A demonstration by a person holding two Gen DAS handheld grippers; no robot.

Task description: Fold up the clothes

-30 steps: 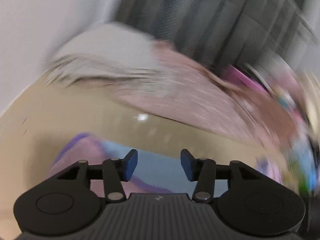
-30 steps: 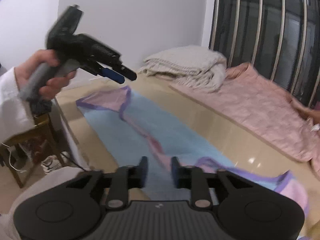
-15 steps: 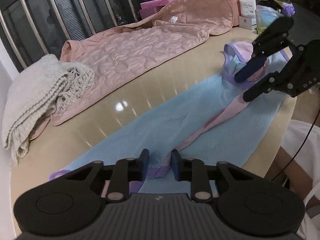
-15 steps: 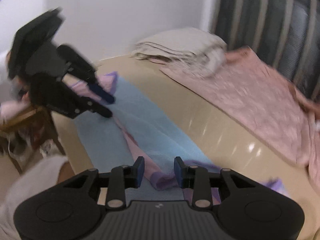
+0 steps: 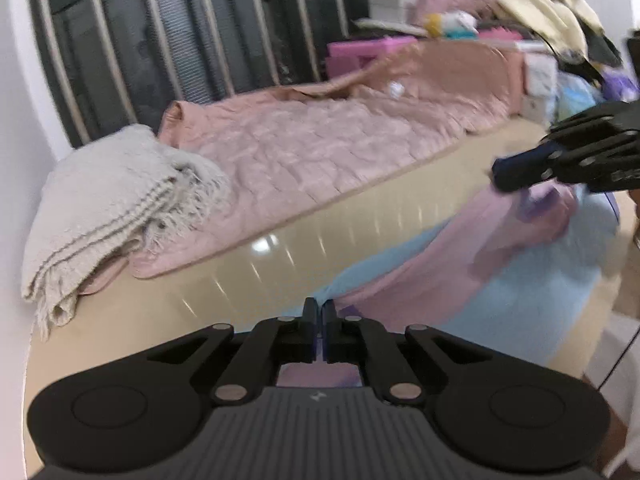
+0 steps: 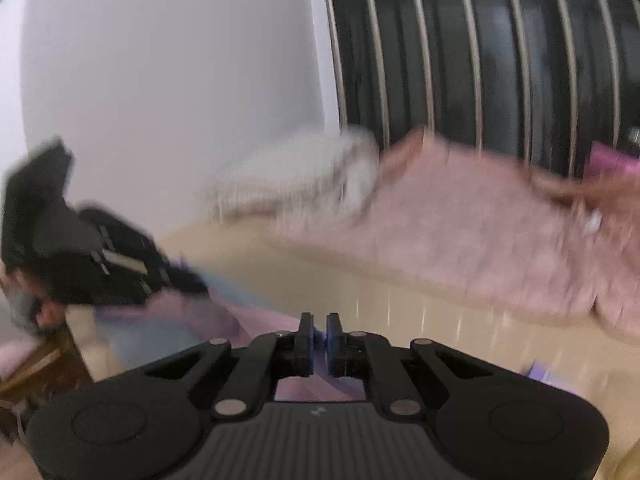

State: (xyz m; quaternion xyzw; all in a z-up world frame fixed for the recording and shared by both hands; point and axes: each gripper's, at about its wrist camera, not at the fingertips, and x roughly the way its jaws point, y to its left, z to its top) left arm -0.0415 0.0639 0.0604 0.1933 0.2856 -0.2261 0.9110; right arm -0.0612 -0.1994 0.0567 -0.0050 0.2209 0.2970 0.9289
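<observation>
Left tool (image 5: 319,312) pinches the blue-and-pink garment (image 5: 500,280) at one end on the beige surface (image 5: 280,248); right tool (image 6: 318,330) pinches its other end. Only the left view shows the pink quilt (image 5: 320,152) sharply; the right view is blurred.

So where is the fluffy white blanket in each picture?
Left wrist view: the folded white blanket sits at the left, on the tan table, overlapping the pink quilt.
Right wrist view: the white blanket is a blurry pale heap in the middle, by the wall, left of the pink quilt.
Shared landmark: the dark window bars behind both.
</observation>
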